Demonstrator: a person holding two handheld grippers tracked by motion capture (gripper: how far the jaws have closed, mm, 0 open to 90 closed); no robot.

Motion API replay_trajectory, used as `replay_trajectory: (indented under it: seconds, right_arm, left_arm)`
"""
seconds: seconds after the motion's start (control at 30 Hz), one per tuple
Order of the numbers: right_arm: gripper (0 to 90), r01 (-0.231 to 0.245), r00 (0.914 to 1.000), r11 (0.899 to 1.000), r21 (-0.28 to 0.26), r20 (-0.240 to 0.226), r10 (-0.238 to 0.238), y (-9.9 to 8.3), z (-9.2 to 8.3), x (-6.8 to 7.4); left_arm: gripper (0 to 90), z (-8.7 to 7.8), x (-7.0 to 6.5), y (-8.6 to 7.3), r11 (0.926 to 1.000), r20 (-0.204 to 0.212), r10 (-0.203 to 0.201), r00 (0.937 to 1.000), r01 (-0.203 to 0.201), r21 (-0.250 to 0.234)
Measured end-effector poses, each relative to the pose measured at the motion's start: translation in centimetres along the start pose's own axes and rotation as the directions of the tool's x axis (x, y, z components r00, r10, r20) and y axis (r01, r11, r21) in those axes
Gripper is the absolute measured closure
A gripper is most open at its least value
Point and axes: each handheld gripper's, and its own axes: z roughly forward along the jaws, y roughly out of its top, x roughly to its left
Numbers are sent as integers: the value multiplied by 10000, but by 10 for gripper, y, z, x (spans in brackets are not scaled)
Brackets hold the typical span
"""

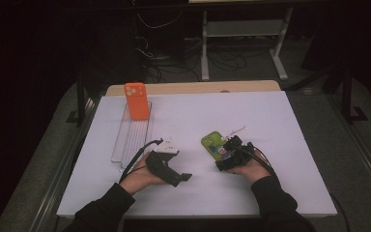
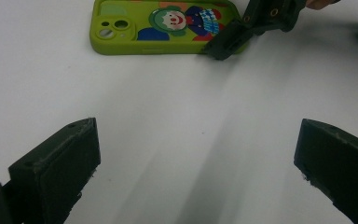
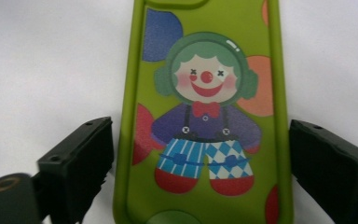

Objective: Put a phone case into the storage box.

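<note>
Jaws of both grippers gape — right gripper [image 3: 200, 172] straddling the green phone case [image 3: 205, 116], unclamped.

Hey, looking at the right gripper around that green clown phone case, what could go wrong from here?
1. The right gripper straddles the green clown case with a sliver of gap at each pad, so closing off-centre could skew it.
2. The case lies flat on the white table; the pads may slip off its thin rounded edges.

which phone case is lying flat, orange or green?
The green clown-print case, flat on the white table between the right gripper's jaws. The orange case stands upright in the clear rack.
</note>
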Motion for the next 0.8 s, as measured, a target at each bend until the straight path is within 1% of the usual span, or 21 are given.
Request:
replay_trajectory:
  seconds: [0.1, 0.2, 0.23, 0.27, 0.43, 0.6, 0.67, 0.77, 0.8]
  right_arm:
    - [121, -5, 10000, 9999, -118, 82, 6, -2, -1, -1]
    - [133, -8, 9999, 9997, -229, 110, 10, -3, -2, -1]
    - [140, -72, 9999, 9995, -303, 113, 76, -4, -2, 0]
    - [142, -58, 9998, 9995, -322, 183, 64, -4, -2, 1]
    - [150, -96, 9997, 9996, -274, 227, 102, -4, -2, 2]
    - [155, -100, 9998, 9997, -205, 146, 103, -3, -3, 1]
    - [156, -29, 10000, 9998, -181, 67, 30, -3, -3, -1]
    - [156, 100, 9999, 9998, -149, 46, -100, -2, -6, -5]
    - [156, 93, 9999, 9998, -176, -77, -94, -2, -8, -8]
  left_arm:
    - [0, 0, 0, 0, 10000, 1, -4, 10000, 4, -3]
    - [0, 0, 0, 0, 10000, -16, 0, 10000, 0, 2]
    - [0, 0, 0, 0, 10000, -22, 3, 10000, -3, -6]
    - [0, 0, 0, 0, 10000, -29, -14, 10000, 14, -16]
    - [0, 1, -1, 0, 9999, -39, -112, 9999, 112, -31]
    - [0, 1, 0, 0, 10000, -36, -34, 10000, 34, 50]
    - [0, 1, 1, 1, 9999, -34, -93, 10000, 93, 64]
    - [0, 1, 2, 3, 9998, 17, 5, 10000, -5, 189]
    - [0, 0, 2, 4, 9998, 36, -64, 10000, 63, 180]
